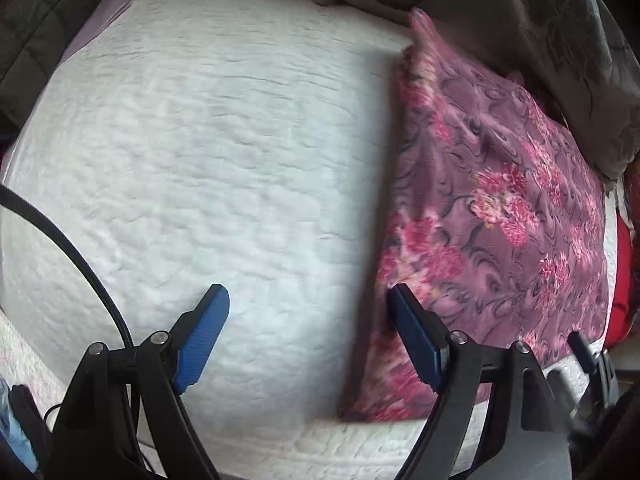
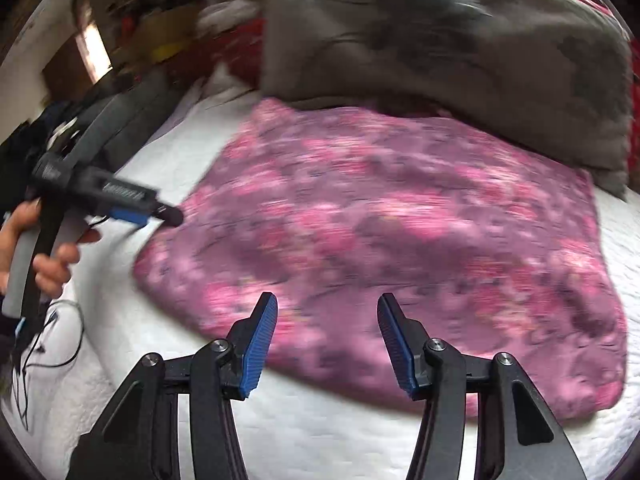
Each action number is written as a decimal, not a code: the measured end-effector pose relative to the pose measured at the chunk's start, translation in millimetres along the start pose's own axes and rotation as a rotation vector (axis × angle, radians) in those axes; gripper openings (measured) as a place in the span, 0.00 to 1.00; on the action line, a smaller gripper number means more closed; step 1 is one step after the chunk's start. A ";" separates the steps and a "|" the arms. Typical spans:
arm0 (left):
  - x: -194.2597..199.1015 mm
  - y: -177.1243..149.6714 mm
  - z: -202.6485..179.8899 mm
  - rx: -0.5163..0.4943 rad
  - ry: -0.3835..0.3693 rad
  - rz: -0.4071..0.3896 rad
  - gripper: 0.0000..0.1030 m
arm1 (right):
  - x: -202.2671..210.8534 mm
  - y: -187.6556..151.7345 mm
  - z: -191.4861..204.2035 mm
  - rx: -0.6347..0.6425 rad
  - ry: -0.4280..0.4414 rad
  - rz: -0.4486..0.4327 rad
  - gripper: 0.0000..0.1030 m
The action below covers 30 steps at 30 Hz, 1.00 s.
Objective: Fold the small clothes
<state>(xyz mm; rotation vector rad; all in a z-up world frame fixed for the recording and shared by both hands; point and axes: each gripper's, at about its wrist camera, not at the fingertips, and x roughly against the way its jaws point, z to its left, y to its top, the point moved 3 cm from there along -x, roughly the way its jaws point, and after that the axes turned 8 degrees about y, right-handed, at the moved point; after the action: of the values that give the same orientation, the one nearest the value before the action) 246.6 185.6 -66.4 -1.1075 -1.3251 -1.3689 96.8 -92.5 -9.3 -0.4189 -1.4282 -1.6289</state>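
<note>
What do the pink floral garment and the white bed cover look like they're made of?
Pink floral garment: seemingly thin, soft woven or crepe fabric with a matte print; it lies limp with fine creases. White bed cover: apparently quilted cotton-like cloth, matte, with puckered stitched texture.

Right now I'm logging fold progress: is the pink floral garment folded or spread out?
Folded: the pink floral garment lies as a compact block with a straight, thick left edge on the white quilt.

garment [image 2: 400, 232]: on quilt [image 1: 200, 160], right part
pillow [image 2: 440, 52]: behind garment, touching
left gripper [image 1: 308, 304]: over garment's left edge
</note>
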 end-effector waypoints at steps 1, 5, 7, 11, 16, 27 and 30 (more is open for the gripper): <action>4.0 -5.2 7.9 0.021 -0.008 -0.004 0.80 | -4.0 -0.1 14.5 0.026 0.016 0.002 0.53; 12.0 -2.6 41.1 0.100 -0.071 0.004 0.79 | -23.2 -1.4 63.8 0.133 0.021 0.016 0.56; 12.1 -1.4 51.7 0.115 -0.106 0.017 0.79 | -34.8 -2.3 81.3 0.178 0.016 0.028 0.56; 12.9 -10.3 61.8 0.108 -0.139 0.031 0.79 | -56.9 -11.1 107.0 0.247 -0.012 0.055 0.56; 10.8 -10.0 88.4 0.113 -0.167 0.038 0.79 | -81.0 -18.0 134.6 0.397 -0.099 0.060 0.62; 22.8 11.1 57.6 0.144 -0.342 0.072 0.79 | -110.9 4.5 148.1 0.507 -0.254 -0.040 0.28; 19.2 29.4 37.8 0.144 -0.395 0.088 0.79 | -103.1 13.5 137.1 0.455 -0.188 -0.072 0.12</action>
<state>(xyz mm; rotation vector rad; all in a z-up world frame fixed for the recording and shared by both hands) 272.3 222.6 -41.1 -1.3645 -1.6059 -1.0036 122.0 74.9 -40.1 -0.2626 -1.9152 -1.2888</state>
